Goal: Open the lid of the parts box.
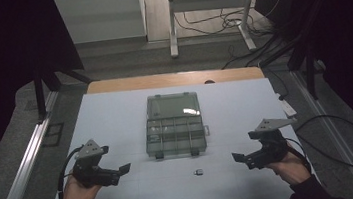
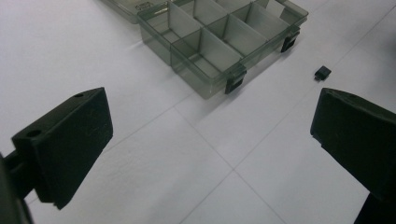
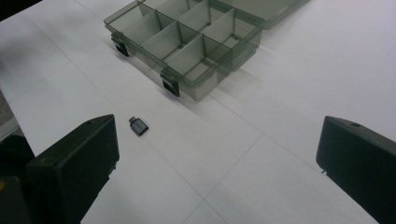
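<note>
A smoky clear plastic organiser box [image 1: 175, 136] lies open mid-table, its lid folded back and its compartments looking bare; I also see the box [image 2: 219, 44] in the left gripper view and the box [image 3: 187, 44] in the right gripper view. A small dark adapter-like part [image 1: 199, 172] lies on the white table just in front of it, seen again as the part [image 2: 322, 73] and the part [image 3: 138, 126]. My left gripper [image 1: 125, 172] hovers at the front left, open and holding nothing. My right gripper [image 1: 238, 160] hovers at the front right, open, nothing between its jaws.
The white table [image 1: 116, 116] has a wooden strip along its far edge. Metal rails run down both sides. A cable loops on the floor at the right, and a desk frame with cables stands beyond the table.
</note>
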Action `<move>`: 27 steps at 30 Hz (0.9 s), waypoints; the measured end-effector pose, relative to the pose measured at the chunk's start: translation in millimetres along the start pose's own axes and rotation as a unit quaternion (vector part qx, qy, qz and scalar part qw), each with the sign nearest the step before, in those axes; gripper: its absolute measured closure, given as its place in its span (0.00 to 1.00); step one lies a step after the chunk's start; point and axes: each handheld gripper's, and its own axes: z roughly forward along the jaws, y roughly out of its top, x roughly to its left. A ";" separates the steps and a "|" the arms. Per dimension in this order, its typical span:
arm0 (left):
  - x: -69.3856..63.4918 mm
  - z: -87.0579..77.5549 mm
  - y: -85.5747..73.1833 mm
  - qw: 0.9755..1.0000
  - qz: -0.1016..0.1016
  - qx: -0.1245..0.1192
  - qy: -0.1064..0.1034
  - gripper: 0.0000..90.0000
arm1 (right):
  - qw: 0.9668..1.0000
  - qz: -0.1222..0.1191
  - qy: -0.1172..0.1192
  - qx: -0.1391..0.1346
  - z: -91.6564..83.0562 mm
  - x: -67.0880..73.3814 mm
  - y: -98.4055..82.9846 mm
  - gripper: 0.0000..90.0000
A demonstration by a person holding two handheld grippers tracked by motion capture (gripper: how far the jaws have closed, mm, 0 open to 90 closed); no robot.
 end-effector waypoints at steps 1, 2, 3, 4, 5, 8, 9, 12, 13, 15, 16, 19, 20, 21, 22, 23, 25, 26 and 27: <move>0.0 0.0 0.0 1.000 0.000 0.000 0.000 0.00 | 1.000 0.000 0.000 0.000 0.0 0.0 0.0 0.00; -0.8 -1.7 -1.3 1.000 0.001 0.001 0.002 0.00 | 1.000 0.001 -0.001 -0.001 -1.4 -0.2 -1.5 0.00; -1.8 -4.2 -3.2 1.000 0.002 0.000 0.004 0.00 | 1.000 0.004 -0.003 -0.001 -5.3 -0.3 -5.3 0.00; -2.3 -5.7 -4.3 1.000 0.002 0.000 0.006 0.00 | 1.000 0.007 -0.003 -0.003 -6.8 -0.1 -7.3 0.00; -2.3 -5.7 -4.3 1.000 0.002 0.000 0.006 0.00 | 1.000 0.007 -0.003 -0.003 -6.8 -0.1 -7.3 0.00; -3.5 -9.8 -8.1 1.000 0.000 0.003 0.005 0.00 | 1.000 0.012 -0.008 -0.003 -12.9 0.4 -14.4 0.00; -4.0 -11.1 -9.3 1.000 -0.001 0.003 0.005 0.00 | 1.000 0.012 -0.008 -0.003 -12.9 0.4 -14.4 0.00; -5.0 -16.4 -13.5 1.000 -0.006 0.002 0.003 0.00 | 1.000 0.014 -0.013 0.005 -16.5 0.8 -19.9 0.00; -5.2 -17.9 -14.7 1.000 -0.008 0.001 0.003 0.00 | 1.000 0.014 -0.015 0.006 -17.6 0.9 -21.5 0.00; -5.4 -21.1 -17.2 1.000 -0.011 0.000 0.004 0.00 | 1.000 0.018 -0.018 0.005 -20.2 1.2 -24.7 0.00; -5.7 -22.0 -18.1 1.000 -0.012 -0.001 0.005 0.00 | 1.000 0.019 -0.019 0.004 -21.1 1.4 -25.7 0.00; -6.8 -25.8 -21.8 1.000 -0.014 0.001 0.007 0.00 | 0.999 0.023 -0.022 0.004 -24.1 2.3 -29.4 0.00; -7.2 -26.5 -22.5 1.000 -0.014 0.001 0.008 0.00 | 0.999 0.026 -0.023 0.005 -24.9 2.8 -30.4 0.00; -7.8 -28.2 -23.8 1.000 -0.014 0.000 0.008 0.00 | 0.999 0.025 -0.023 0.006 -25.5 2.9 -31.1 0.00; -8.2 -29.5 -24.6 1.000 -0.015 -0.001 0.010 0.00 | 0.999 0.027 -0.024 0.009 -26.8 3.5 -32.4 0.00; -8.6 -30.7 -25.4 1.000 -0.014 -0.002 0.011 0.00 | 0.999 0.026 -0.024 0.007 -27.5 3.9 -33.4 0.00; -9.1 -32.5 -26.6 1.000 -0.015 -0.004 0.012 0.00 | 0.999 0.025 -0.026 0.006 -28.2 4.2 -34.5 0.00; -9.6 -33.6 -27.5 1.000 -0.016 -0.004 0.013 0.00 | 0.999 0.025 -0.028 0.003 -29.5 4.5 -35.1 0.00; -10.1 -35.0 -28.6 1.000 -0.016 -0.004 0.013 0.00 | 0.999 0.027 -0.029 0.000 -30.5 4.8 -35.3 0.00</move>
